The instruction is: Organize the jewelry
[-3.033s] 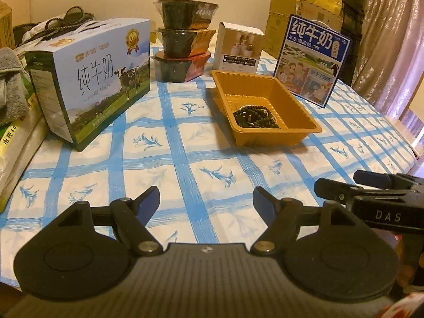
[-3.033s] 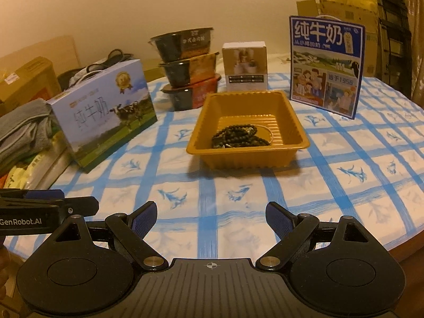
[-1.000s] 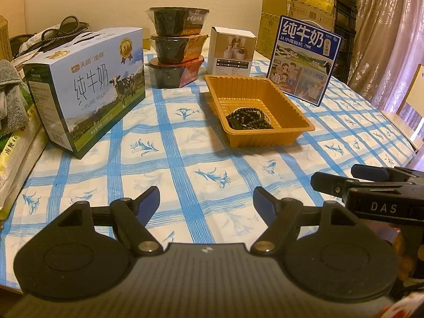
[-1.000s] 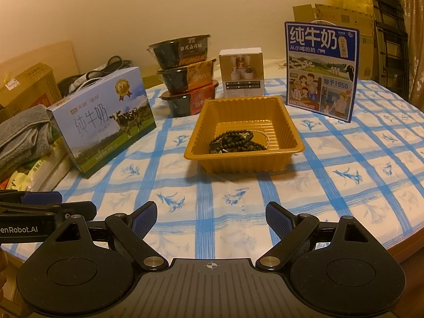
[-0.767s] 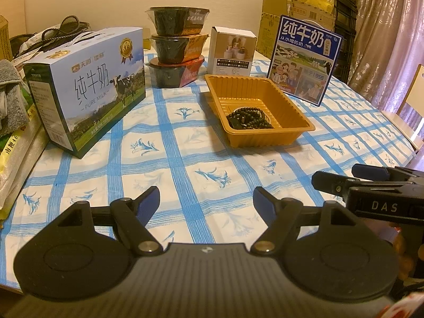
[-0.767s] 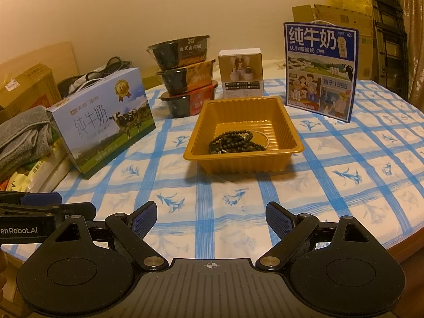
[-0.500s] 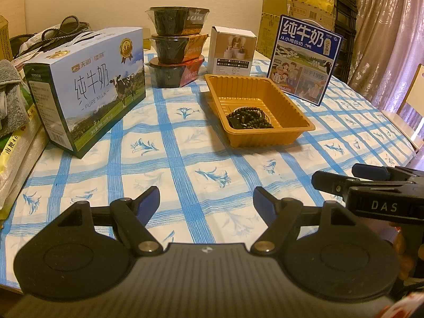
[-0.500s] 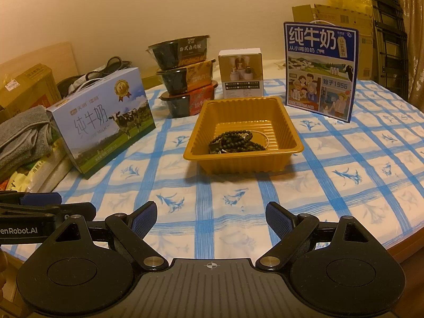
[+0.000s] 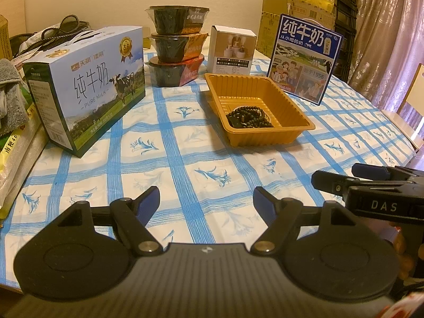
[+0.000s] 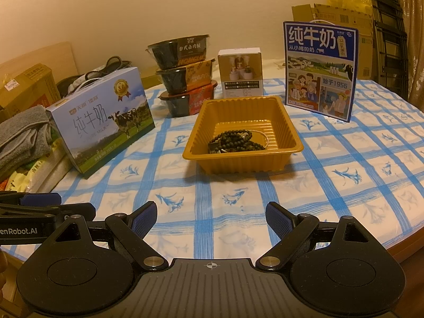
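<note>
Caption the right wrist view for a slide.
Open right gripper faces an orange tray of dark bead bracelets on a blue-checked tablecloth.

Both views sit low at the desk's (image 9: pixel 185 143) near edge, angled slightly down across it. The left view faces the gold tray (image 9: pixel 278 129) from its left, the right view (image 10: pixel 242 163) more squarely. Each catches the other tool at its side edge.

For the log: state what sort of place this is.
Probably a home dining or living room used partly for storage: a table under a blue-checked cloth holds milk cartons, stacked food bowls and a tray of beads, with cardboard boxes and a curtain behind.
</note>
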`<state>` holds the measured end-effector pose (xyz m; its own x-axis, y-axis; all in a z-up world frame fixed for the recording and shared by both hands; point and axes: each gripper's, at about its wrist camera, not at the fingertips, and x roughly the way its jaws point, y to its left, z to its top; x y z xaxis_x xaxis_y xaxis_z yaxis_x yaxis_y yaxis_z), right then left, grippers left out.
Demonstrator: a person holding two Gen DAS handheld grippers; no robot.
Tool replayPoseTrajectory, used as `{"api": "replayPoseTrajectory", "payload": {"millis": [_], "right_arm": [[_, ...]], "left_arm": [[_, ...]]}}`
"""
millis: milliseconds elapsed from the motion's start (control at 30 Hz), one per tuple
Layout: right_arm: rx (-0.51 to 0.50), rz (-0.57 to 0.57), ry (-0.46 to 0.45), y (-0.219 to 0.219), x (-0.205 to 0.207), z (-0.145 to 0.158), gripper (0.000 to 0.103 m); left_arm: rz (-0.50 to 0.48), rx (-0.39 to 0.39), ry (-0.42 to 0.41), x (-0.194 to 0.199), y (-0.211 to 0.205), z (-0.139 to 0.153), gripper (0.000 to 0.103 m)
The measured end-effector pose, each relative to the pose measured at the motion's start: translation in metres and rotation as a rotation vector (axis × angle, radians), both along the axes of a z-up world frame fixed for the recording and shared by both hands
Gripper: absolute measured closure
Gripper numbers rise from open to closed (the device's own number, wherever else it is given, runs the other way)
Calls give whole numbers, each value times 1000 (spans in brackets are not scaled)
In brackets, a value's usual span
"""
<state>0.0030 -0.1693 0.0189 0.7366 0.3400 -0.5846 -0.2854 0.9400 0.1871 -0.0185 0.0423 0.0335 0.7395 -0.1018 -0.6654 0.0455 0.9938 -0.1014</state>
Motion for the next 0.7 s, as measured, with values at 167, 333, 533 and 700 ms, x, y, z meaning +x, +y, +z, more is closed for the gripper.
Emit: {"api": "replayPoseTrajectory", "payload": {"millis": [167, 333, 533, 700], "right_arm": [[0, -1, 0, -1, 1, 0, 14], [1, 0, 0, -2, 1, 0, 14], [1, 0, 0, -1, 1, -1, 14], [-3, -3, 1, -4, 4, -2, 14]], "left_arm": [[-1, 1, 1, 0, 0, -1, 28], [-1, 0, 0, 0, -1, 0, 28], [-1, 0, 1, 0, -1, -1, 28], [4, 3, 5, 0, -3, -2, 27]]}}
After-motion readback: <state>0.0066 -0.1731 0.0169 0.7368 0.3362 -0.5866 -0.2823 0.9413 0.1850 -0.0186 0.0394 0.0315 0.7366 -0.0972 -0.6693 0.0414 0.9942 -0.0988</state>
